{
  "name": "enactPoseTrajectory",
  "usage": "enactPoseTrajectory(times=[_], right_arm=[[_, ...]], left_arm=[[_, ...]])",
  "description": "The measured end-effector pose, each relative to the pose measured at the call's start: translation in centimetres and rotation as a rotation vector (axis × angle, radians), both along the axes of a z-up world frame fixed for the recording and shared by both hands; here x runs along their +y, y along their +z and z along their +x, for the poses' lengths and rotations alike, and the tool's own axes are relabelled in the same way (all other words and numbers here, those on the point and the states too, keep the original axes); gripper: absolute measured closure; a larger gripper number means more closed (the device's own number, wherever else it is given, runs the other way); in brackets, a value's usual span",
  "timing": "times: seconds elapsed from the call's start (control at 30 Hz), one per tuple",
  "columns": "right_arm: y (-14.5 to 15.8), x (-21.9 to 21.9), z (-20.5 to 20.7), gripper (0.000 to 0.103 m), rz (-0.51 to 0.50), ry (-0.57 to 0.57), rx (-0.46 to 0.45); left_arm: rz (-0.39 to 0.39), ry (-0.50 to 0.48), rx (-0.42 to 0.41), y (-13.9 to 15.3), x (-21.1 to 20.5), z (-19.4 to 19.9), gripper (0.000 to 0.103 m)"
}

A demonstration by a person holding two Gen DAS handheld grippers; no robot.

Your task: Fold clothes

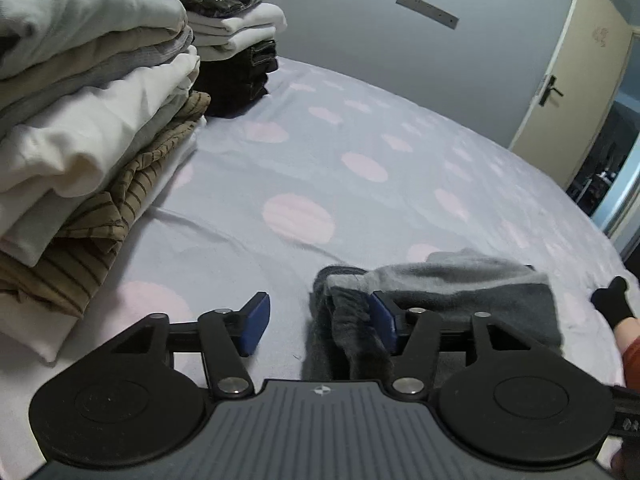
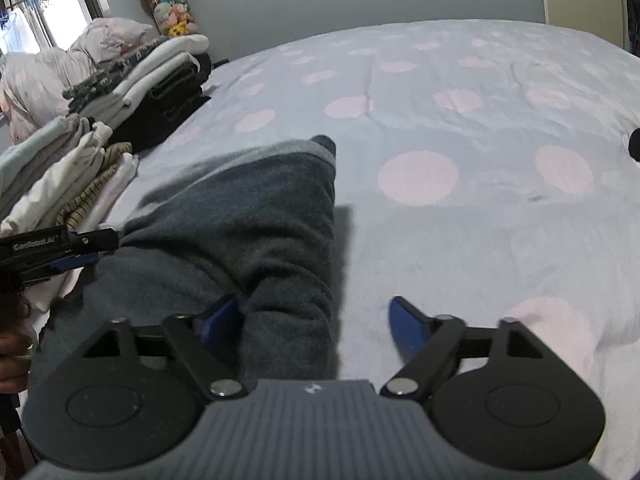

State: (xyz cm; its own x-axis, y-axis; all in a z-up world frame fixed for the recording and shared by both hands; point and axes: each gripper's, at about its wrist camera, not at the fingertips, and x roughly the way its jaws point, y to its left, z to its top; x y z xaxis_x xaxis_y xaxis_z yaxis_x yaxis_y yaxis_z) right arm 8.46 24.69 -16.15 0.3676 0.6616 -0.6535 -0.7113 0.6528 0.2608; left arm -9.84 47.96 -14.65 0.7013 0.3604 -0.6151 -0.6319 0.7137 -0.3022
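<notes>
A folded grey fleece garment (image 1: 460,288) lies on the dotted bedsheet (image 1: 320,148), dark grey with a lighter grey layer. My left gripper (image 1: 320,320) is open at its left end. The bunched edge sits against the right blue pad (image 1: 382,318), and the left pad is clear of the cloth. In the right wrist view the same garment (image 2: 248,216) stretches away from my right gripper (image 2: 316,324), which stands open. A fold rests beside its left pad (image 2: 222,318), while its right pad hangs over bare sheet. The left gripper (image 2: 76,250) shows at the garment's left side.
A tall stack of folded clothes (image 1: 92,132) stands close on the left, and a second stack (image 1: 236,48) behind it. Pillows (image 2: 108,36) and plush toys (image 2: 168,4) sit at the bed's head. A door (image 1: 572,80) is at the far right. A black-covered limb (image 1: 612,304) rests at the bed's right edge.
</notes>
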Motion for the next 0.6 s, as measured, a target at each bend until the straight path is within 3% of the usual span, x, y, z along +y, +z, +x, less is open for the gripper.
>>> enactPoseTrajectory(times=[0.17, 0.27, 0.33, 0.5, 0.6], right_arm=[[1.7, -0.7, -1.4, 0.01, 0.066, -0.133, -0.149], [2.4, -0.3, -0.9, 0.01, 0.099, -0.083, -0.103], [2.6, 0.3, -0.4, 0.01, 0.098, -0.048, -0.076], [1.8, 2.2, 1.5, 0.01, 0.057, 0.01, 0.023], [0.6, 3.4, 2.4, 0.011, 0.03, 0.022, 0.07]], left_arm=[[-0.045, -0.032, -0.036, 0.4, -0.1, -0.7, 0.026], [-0.079, -0.024, -0.002, -0.2, 0.5, 0.0, 0.026], [-0.148, -0.02, 0.017, -1.2, 1.4, 0.5, 0.026], [-0.249, -0.009, -0.016, -3.0, 2.6, 0.9, 0.026], [-0.254, -0.019, -0.021, -3.2, 2.7, 1.1, 0.029]])
